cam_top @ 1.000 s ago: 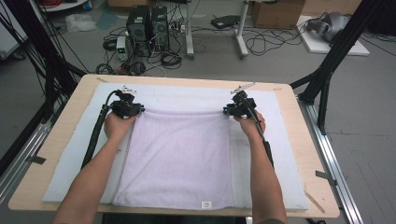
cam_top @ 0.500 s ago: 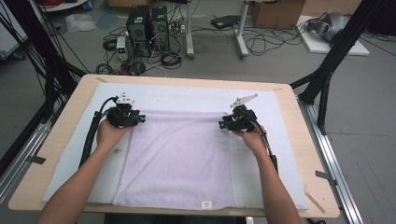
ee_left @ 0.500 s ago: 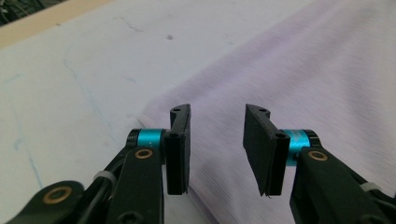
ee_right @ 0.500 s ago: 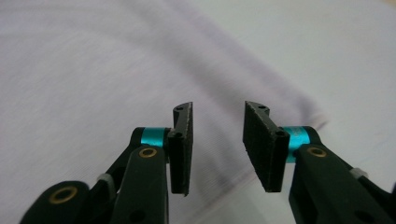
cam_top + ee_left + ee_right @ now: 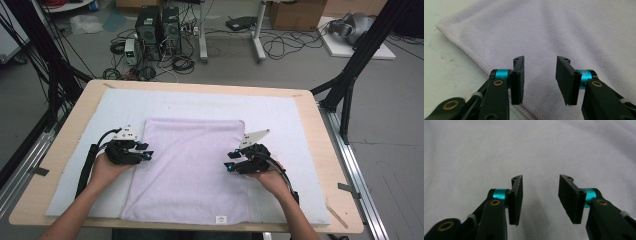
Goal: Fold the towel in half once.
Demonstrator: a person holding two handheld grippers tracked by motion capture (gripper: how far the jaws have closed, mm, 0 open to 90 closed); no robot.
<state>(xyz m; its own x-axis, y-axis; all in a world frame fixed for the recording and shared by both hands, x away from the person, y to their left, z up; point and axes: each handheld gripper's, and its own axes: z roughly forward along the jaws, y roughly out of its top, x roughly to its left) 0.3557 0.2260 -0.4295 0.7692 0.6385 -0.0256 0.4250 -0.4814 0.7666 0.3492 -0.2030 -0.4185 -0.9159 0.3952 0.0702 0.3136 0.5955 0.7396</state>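
A lilac towel (image 5: pixel 192 165) lies flat on a white mat (image 5: pixel 200 102) in the high view, with a small label at its near hem. My left gripper (image 5: pixel 146 151) hovers at the towel's left edge, pointing inward. In the left gripper view its jaws (image 5: pixel 540 67) stand open over the hemmed edge of the towel (image 5: pixel 574 32), nothing between them. My right gripper (image 5: pixel 231 161) is near the towel's right edge, pointing inward. Its jaws (image 5: pixel 540 185) stand open above the towel (image 5: pixel 524 145). Both pairs of jaws have just been opening.
The mat covers most of a wooden table (image 5: pixel 75 115). Black frame legs (image 5: pixel 350 75) stand at both sides of the table. Computer towers (image 5: pixel 157 25) and loose cables lie on the floor beyond the far edge.
Both hands have drawn back from the towel's far corners toward the near side, along its side edges. Both pairs of jaws have opened. The towel has stayed flat.
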